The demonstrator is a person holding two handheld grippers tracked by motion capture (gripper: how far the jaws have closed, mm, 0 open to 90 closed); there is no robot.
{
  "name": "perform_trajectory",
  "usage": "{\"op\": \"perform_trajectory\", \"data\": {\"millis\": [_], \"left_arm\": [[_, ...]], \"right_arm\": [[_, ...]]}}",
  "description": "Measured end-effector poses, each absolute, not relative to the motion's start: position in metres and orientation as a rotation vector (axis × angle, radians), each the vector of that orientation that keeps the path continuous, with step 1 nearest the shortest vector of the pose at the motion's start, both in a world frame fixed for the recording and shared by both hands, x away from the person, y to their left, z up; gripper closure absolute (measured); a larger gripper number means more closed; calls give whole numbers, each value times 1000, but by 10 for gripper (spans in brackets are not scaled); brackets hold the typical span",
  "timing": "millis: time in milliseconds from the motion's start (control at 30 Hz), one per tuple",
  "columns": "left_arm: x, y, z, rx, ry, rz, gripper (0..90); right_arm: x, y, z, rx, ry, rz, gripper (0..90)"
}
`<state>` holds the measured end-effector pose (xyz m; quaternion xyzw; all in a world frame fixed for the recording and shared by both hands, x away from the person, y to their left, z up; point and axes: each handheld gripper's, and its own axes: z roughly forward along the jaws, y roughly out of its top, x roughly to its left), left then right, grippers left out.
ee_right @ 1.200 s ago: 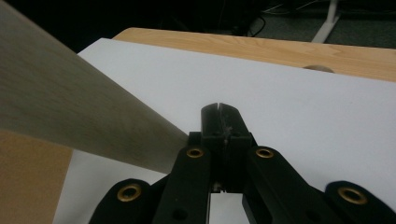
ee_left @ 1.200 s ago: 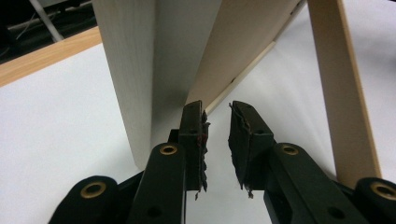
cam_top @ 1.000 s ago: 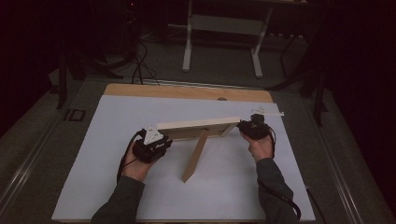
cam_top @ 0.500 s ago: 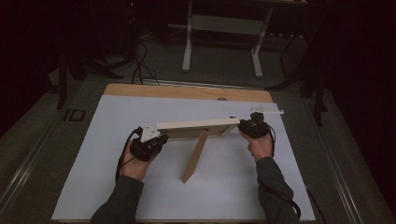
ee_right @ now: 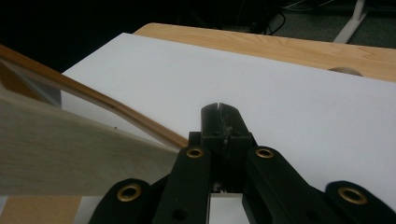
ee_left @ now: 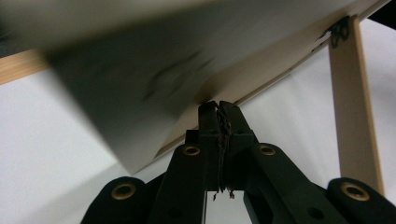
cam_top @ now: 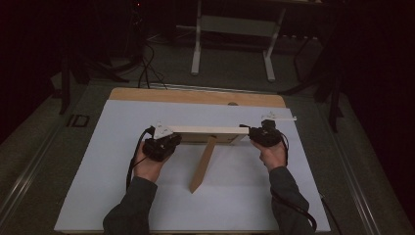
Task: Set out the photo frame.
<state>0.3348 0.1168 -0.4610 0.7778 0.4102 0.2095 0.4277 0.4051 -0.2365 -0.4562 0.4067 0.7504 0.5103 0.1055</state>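
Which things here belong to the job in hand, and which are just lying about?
In the job:
- picture frame, standing on the white sheet
- its prop leg
- left gripper, jaws together at the frame's left end
- right gripper, jaws together at its right end

Lying about:
- white strip behind the right gripper
- metal stand on the floor
- floor cables

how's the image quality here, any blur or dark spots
High view: dim, the floor around the table nearly black, the white sheet grey. Left gripper view: the frame close to the lens is smeared and soft, its leg sharper. Right gripper view: sheet evenly lit, frame edge soft, corner black.
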Motion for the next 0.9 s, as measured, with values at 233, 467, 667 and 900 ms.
{"op": "perform_trajectory", "data": {"millis": [233,467,667,900], "left_arm": [[334,110,-456,1919,1008,523,890],[334,99,-453,1891,968,528,890],[334,88,-449,1896,942,523,891],[333,74,-444,1897,904,509,894]], "right_arm": [[403,-235,-457,1189,2213,1510,900],[399,-233,-457,1179,2220,1521,900],[398,-232,-457,1167,2223,1523,900],[395,-232,-457,1158,2227,1529,900]]}}
